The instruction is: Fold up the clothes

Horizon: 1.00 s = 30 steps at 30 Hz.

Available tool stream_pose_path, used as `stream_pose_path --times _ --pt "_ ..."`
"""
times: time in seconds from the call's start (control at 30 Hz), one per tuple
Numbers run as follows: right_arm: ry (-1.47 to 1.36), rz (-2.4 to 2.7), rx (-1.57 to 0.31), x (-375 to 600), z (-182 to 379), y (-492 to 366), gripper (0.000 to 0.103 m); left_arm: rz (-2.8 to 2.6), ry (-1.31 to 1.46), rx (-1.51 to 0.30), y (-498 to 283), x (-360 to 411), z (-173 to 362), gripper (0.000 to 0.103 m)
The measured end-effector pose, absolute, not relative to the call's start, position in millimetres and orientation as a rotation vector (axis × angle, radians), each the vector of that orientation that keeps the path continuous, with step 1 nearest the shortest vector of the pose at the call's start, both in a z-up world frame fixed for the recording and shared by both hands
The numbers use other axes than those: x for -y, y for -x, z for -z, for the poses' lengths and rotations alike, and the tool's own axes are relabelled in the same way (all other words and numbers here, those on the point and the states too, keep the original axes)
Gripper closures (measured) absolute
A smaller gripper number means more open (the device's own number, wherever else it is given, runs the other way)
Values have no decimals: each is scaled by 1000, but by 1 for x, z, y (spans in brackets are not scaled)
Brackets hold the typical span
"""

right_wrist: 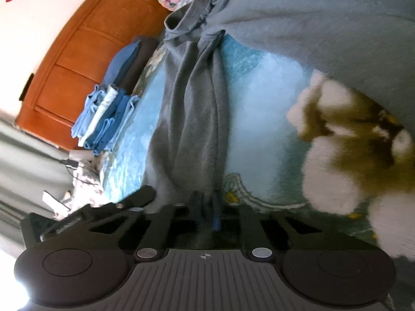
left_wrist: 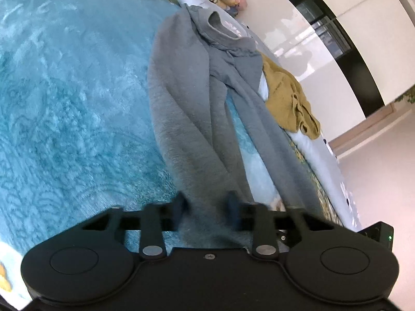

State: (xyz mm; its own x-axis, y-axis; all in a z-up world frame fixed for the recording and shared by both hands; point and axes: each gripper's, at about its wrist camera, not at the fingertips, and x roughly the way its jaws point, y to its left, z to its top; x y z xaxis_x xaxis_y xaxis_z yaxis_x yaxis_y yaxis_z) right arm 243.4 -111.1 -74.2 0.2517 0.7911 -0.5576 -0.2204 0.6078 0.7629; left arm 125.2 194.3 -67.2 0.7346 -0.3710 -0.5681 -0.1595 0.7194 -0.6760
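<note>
Fabric runs straight ahead of both sets of jaws — the grey sweatshirt (left_wrist: 181, 108) lies stretched along the bed, its long axis pointing away from each camera toward the neckline at the far end. The left gripper (left_wrist: 207, 204) has the near edge of the garment between its blue-padded fingers; the picture shows a gap with cloth filling it and is blurred there, but I judge the jaws pinched on the hem. The right gripper (right_wrist: 207, 207) sits at the near end of the same grey sweatshirt (right_wrist: 192, 108), its jaws nearly together with a narrow bunched strip of cloth clamped between them.

Both hands thus hold the near end and neither is clearly closer to the collar, so the coming move likely turns on carrying that edge forward along the garment's length.

The sweatshirt is soft, matte, fleecy knit, thick enough to form deep lengthwise ridges. Beneath it the blue bedspread (left_wrist: 64, 90) is plush and shiny with a raised pattern. A crumpled mustard garment (left_wrist: 288, 98) lies just beside the sweatshirt near the bed's edge. In the right view a stack of folded blue clothes (right_wrist: 103, 121) sits well apart, by the wooden headboard (right_wrist: 85, 51).
</note>
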Motion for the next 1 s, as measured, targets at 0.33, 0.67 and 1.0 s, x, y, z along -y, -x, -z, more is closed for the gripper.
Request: stream_pose_path --times 0.33,0.67,1.0 --pt "-652 -825 -903 137 17 -241 100 193 782 -531 -91 -205 9 102" --pt "-594 -724 -1004 153 43 -238 99 129 807 -664 -84 -207 43 93" --pt "-510 -847 -1071 174 36 -186 64 276 740 -767 -59 -181 41 53"
